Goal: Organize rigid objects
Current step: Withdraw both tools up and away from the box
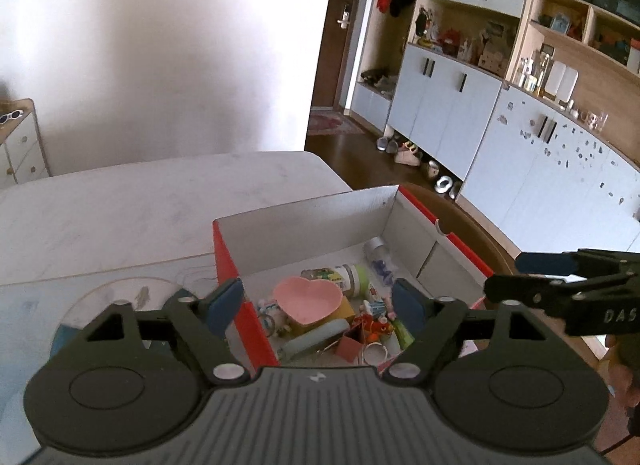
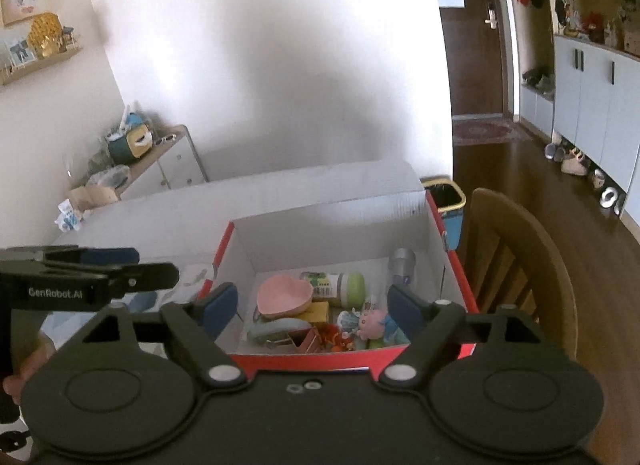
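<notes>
Both of your hand-held grippers hang above the near edge of an open red box (image 2: 452,261) that stands on the white counter (image 1: 120,201), and both point forward and down into it. The left hand-held gripper (image 1: 318,305) has its jaws apart with nothing between them. The right hand-held gripper (image 2: 314,307) is likewise spread and empty.

The things to organize lie in a loose heap on the box floor, ahead of and below both tools. A pink heart-shaped dish (image 2: 284,297) sits near the middle, closer to the left wall. Just behind it a small bottle with a green cap (image 2: 336,285) lies on its side, its long axis running left to right across the box. A silver-capped bottle (image 2: 402,263) lies toward the far right corner. Nearer to you, a pale blue stapler (image 2: 276,331) lies across the floor, and a pink pig toy (image 2: 372,323) rests to its right.

By my judgement, the right tool is the better placed for the pig toy and silver-capped bottle, and the left for the dish. Either must drop over the near wall to reach.
</notes>
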`<state>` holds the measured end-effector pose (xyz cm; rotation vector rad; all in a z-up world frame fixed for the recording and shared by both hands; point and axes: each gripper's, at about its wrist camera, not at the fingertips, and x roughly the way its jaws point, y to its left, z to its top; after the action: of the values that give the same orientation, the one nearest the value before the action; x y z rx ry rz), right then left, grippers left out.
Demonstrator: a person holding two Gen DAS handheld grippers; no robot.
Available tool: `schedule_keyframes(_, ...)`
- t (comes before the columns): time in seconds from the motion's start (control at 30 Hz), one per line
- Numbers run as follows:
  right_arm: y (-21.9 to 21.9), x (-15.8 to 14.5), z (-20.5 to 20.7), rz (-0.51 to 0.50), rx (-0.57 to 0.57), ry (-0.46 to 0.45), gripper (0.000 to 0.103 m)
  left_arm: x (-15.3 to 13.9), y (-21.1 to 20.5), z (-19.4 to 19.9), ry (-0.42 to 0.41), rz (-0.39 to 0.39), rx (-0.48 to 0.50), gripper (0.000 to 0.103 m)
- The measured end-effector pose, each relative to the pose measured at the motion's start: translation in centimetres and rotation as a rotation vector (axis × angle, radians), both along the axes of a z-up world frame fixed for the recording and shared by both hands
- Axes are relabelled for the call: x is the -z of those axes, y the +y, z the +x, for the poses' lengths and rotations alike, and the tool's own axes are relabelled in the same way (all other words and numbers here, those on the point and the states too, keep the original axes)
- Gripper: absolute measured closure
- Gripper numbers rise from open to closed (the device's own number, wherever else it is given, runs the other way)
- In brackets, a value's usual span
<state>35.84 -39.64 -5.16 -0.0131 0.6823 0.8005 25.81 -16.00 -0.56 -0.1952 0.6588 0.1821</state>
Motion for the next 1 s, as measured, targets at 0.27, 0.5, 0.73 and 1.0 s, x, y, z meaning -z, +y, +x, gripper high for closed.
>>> schedule_keyframes(0.27, -0.5, -0.5, -1.8, 0.041, -0.002, -0.062, 0.000, 0.0, -0.4, -1.9, -0.020, 0.019, -0.019, 0.009)
schedule_keyframes(0.5, -0.6, -0.4, -3.3, 0.047, 0.006, -0.105, 0.000, 0.3, -0.5, -2.8, -0.047, -0.018, 0.000, 0.003)
schedule_keyframes(0.73, -1.0, 0.2, -4.4, 0.062, 0.030, -0.100, 0.000, 0.1, -2.2, -3.9, -0.086, 0.044, 0.061, 0.002)
schedule_keyframes(1.0, -1.4, 0.4, -5.2, 0.061, 0.049, -0.083, 0.000, 0.0, -4.1, -4.3, -0.072, 0.145, 0.091, 0.001)
